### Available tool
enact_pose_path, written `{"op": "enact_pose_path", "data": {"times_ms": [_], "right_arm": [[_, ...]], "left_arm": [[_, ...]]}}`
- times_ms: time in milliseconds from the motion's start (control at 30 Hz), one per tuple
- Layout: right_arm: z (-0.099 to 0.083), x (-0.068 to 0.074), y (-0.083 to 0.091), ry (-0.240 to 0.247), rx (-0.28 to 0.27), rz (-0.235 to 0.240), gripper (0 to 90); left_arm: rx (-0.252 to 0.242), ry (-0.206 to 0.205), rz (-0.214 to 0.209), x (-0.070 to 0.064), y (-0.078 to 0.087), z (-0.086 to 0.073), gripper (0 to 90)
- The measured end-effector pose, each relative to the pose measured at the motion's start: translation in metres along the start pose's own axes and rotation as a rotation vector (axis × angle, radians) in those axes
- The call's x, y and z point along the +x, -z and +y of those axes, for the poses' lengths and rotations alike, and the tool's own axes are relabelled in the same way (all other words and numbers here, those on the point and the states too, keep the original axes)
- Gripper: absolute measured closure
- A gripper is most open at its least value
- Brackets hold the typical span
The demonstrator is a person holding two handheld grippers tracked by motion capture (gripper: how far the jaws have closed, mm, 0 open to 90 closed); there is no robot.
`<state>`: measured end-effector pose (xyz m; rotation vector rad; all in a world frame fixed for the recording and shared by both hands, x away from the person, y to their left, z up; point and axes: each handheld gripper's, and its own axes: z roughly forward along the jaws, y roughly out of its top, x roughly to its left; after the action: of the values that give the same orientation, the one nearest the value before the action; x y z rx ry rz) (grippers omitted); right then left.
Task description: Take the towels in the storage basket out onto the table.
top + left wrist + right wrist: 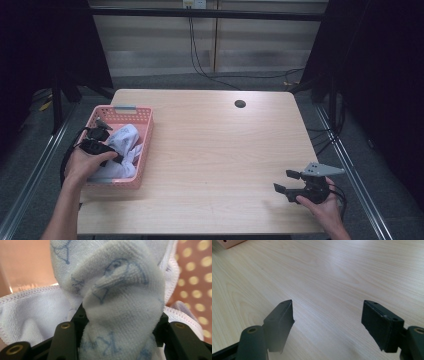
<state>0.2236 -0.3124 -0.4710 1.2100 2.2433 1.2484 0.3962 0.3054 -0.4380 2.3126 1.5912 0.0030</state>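
A white towel [125, 142] with pale blue print lies bunched in a pink basket [148, 131] at the table's left. My left gripper [114, 150] reaches into the basket from the left. In the left gripper view a thick fold of the towel [120, 297] is squeezed between the jaws and spills over them, so my left gripper [120, 323] is shut on it. The basket's perforated wall [197, 277] rises behind. My right gripper [282, 181] rests low over the table's front right, open, and holds nothing [327, 315].
The light wooden table [220, 145] stretches bare between the basket and the right gripper. A dark cable hole [240, 104] sits near the far edge. A corner of the basket [230, 242] shows far off in the right gripper view. Cables [200, 60] trail behind the table.
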Motion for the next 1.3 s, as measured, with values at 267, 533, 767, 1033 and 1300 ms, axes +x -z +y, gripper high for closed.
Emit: {"op": "enact_pose_path", "data": {"times_ms": [267, 533, 767, 1033, 1300], "right_arm": [[0.000, 0.000, 0.000, -0.010, -0.001, 0.008, 24.7], [0.000, 0.000, 0.000, -0.011, 0.000, 0.013, 24.7], [0.000, 0.000, 0.000, -0.014, -0.001, 0.014, 24.7], [0.000, 0.000, 0.000, -0.015, 0.000, 0.014, 24.7], [0.000, 0.000, 0.000, -0.015, -0.002, 0.014, 24.7]], "left_arm": [[-0.066, 0.006, -0.062, 0.004, 0.016, -0.003, 48.0], [-0.135, 0.026, -0.113, 0.012, 0.032, -0.005, 47.8], [-0.204, 0.017, -0.129, 0.015, 0.049, -0.004, 47.8], [-0.243, 0.028, -0.133, 0.019, 0.062, -0.003, 47.8], [-0.285, 0.024, -0.129, 0.016, 0.079, -0.003, 47.7]]}}
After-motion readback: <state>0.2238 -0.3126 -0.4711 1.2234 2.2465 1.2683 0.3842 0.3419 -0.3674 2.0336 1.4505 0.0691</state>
